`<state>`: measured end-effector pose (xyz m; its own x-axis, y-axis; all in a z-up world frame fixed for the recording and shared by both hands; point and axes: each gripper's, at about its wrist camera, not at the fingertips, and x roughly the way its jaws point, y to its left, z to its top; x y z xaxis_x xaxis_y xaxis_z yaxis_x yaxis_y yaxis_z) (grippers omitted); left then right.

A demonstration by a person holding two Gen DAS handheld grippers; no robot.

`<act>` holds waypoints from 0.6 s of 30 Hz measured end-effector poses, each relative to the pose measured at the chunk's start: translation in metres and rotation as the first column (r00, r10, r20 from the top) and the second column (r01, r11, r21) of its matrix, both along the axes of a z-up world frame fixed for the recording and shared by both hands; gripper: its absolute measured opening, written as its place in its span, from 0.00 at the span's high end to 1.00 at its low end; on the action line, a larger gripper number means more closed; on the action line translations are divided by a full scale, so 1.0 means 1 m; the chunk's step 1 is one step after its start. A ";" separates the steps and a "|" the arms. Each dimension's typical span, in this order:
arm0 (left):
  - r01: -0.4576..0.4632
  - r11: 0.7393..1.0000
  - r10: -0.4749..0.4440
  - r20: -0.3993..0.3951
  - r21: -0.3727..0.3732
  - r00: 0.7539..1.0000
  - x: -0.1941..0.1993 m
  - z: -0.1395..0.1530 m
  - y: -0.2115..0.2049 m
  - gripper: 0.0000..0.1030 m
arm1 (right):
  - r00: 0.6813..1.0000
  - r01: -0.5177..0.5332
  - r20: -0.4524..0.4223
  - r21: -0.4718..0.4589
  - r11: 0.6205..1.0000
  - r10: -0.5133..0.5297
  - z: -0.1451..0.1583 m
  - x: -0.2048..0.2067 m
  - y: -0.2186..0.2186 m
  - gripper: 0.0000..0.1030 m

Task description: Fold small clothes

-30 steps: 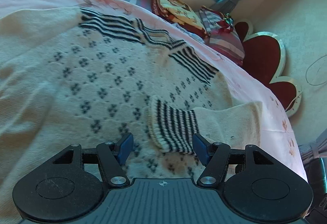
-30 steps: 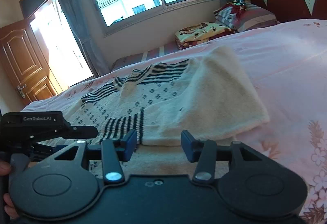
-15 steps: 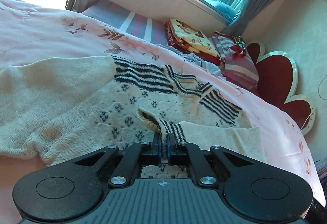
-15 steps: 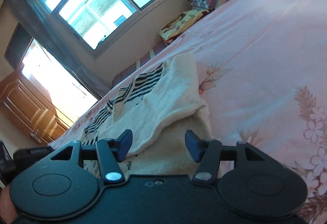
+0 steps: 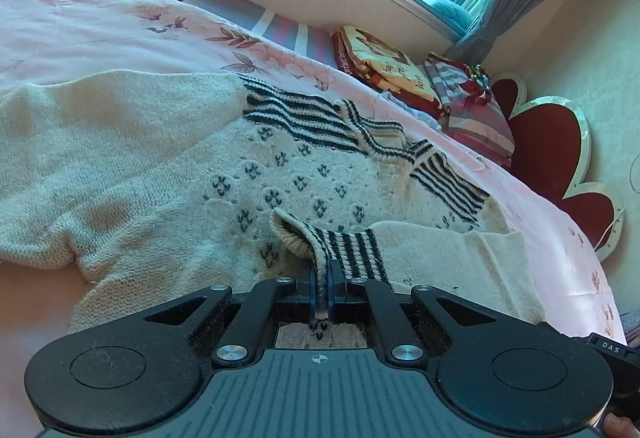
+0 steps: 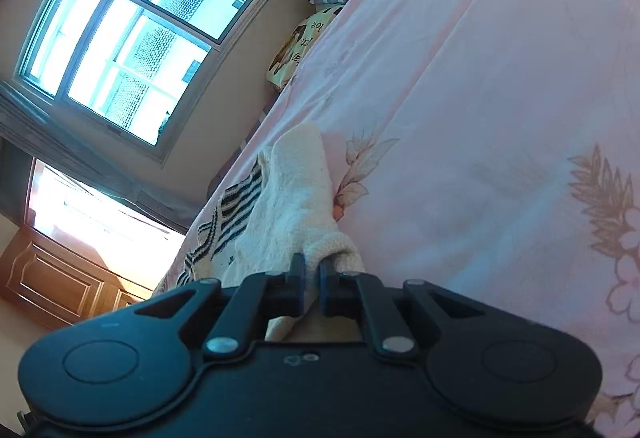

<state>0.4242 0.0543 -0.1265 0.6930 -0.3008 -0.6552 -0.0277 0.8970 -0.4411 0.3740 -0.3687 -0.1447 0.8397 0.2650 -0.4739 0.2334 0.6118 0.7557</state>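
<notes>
A cream knitted sweater [image 5: 168, 166] with dark stripes and small dark motifs lies spread on the pink bed. One sleeve is folded across its body. My left gripper [image 5: 320, 278] is shut on that sleeve's striped cuff [image 5: 344, 246] and holds it pinched upright. In the right wrist view my right gripper [image 6: 312, 270] is shut on a cream fold of the sweater [image 6: 296, 198] at its near edge, lifting it slightly.
The pink floral bedsheet [image 6: 480, 118] stretches to the right. Folded blankets and pillows [image 5: 384, 66] are stacked by the red scalloped headboard [image 5: 552, 142]. A window [image 6: 132, 34] and a wooden door [image 6: 60, 278] stand beyond the bed.
My left gripper closed on the striped cuff and raised it. My right gripper tilted and closed on the sweater's cream edge.
</notes>
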 end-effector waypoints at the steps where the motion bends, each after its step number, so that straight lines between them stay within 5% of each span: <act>1: 0.000 1.000 0.000 0.006 0.016 1.000 -0.001 0.000 -0.002 0.95 | 1.000 -0.006 -0.002 -0.004 1.000 0.006 -0.001 0.000 0.001 0.93; 9: 0.020 0.997 -0.019 -0.019 0.075 1.000 -0.002 -0.006 -0.008 0.95 | 0.999 -0.039 -0.003 -0.038 0.999 0.039 -0.007 -0.008 -0.002 0.94; 12: 0.037 0.995 -0.036 -0.013 0.092 0.999 -0.006 0.000 -0.007 0.95 | 0.997 -0.079 0.016 -0.034 0.996 0.080 0.003 -0.017 -0.008 0.82; 15: 0.012 0.988 -0.017 0.036 0.157 0.999 -0.014 0.011 -0.002 0.60 | 0.995 -0.056 0.078 -0.120 0.991 0.066 0.022 -0.026 -0.019 0.77; 18: 0.013 0.986 -0.020 0.042 0.165 0.999 -0.002 0.013 0.001 0.56 | 0.995 -0.051 0.079 -0.149 0.988 0.064 0.026 -0.002 -0.033 0.77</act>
